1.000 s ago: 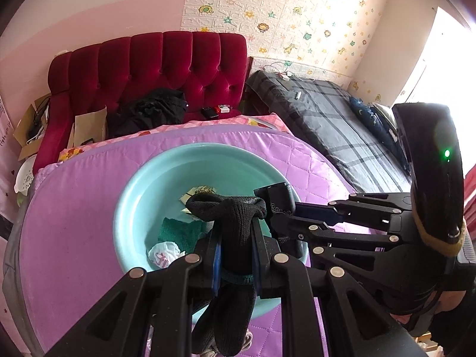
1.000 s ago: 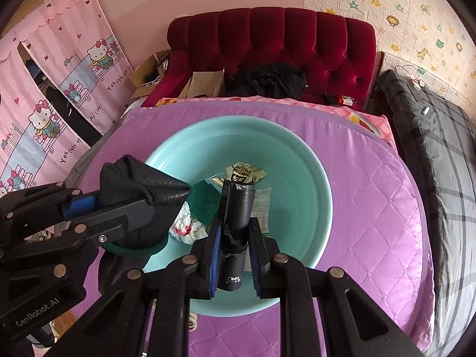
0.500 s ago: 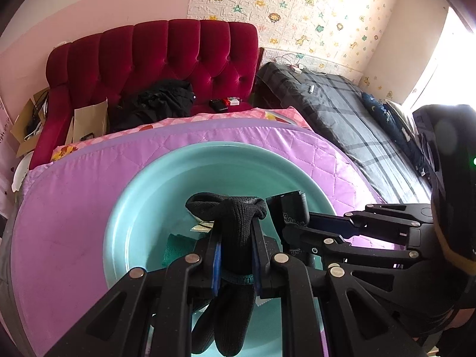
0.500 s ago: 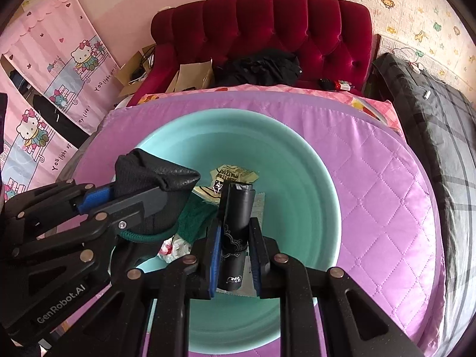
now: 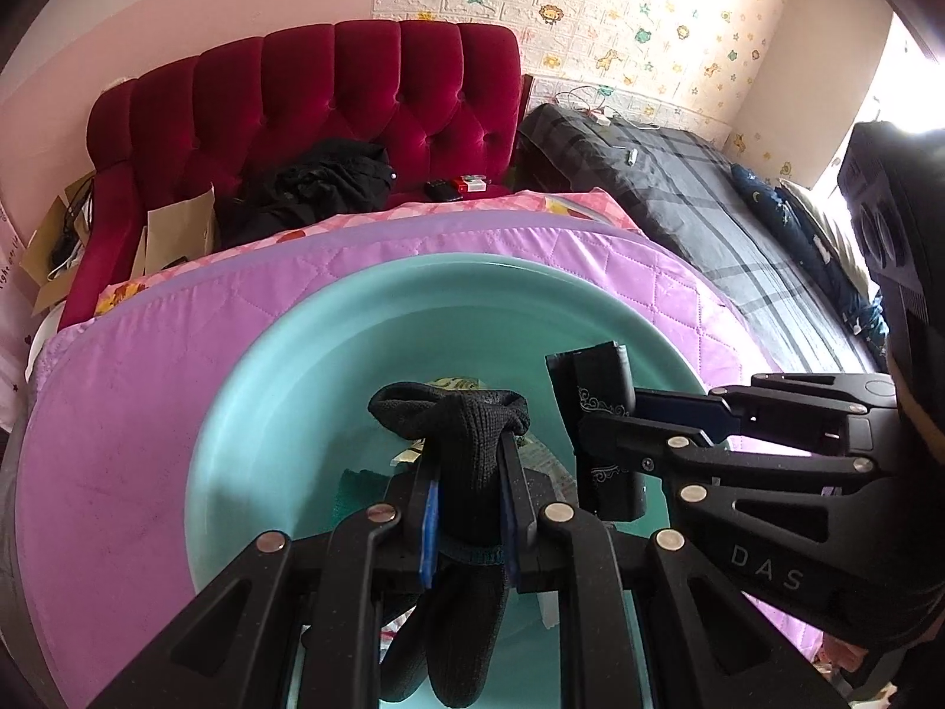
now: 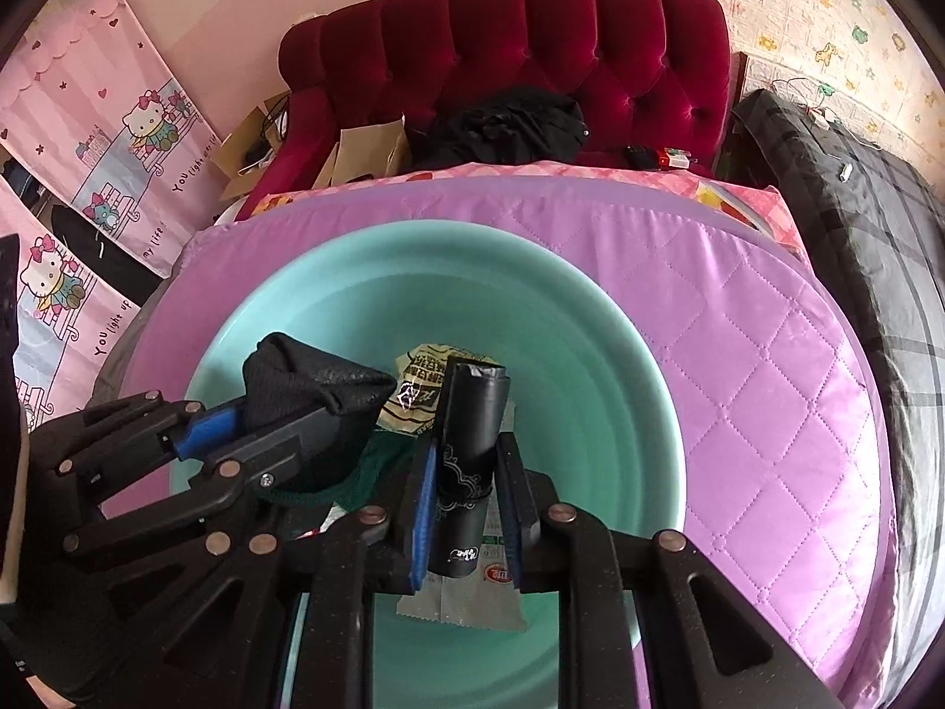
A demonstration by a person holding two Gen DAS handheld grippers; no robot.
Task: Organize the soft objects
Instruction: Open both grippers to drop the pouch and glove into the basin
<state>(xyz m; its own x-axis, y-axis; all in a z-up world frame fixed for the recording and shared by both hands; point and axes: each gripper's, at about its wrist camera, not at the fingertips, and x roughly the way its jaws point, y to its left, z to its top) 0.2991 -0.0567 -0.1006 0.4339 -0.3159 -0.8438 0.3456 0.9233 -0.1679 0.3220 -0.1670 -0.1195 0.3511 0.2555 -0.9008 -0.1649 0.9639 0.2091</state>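
Knitted black glove [image 5: 469, 449], soft and bunched, pinched in left claw [image 5: 469, 493] above smooth round teal basin [image 5: 283, 390]. Right claw [image 6: 466, 490], jaws just easing apart, pinches glossy black rolled pouch [image 6: 469, 443] with white scrollwork, over basin on quilted purple bed cover [image 6: 768, 390].

**Basin on the quilt, sofa behind**

A basin [image 6: 620, 354] is set on a quilted mat [image 6: 768, 384]. Wrappers [image 6: 422, 390] are laid in it. A sofa [image 6: 531, 41] is placed behind, clothing [image 6: 502, 124] heaped on its seat; a bed [image 5: 679, 189] is found to the right.
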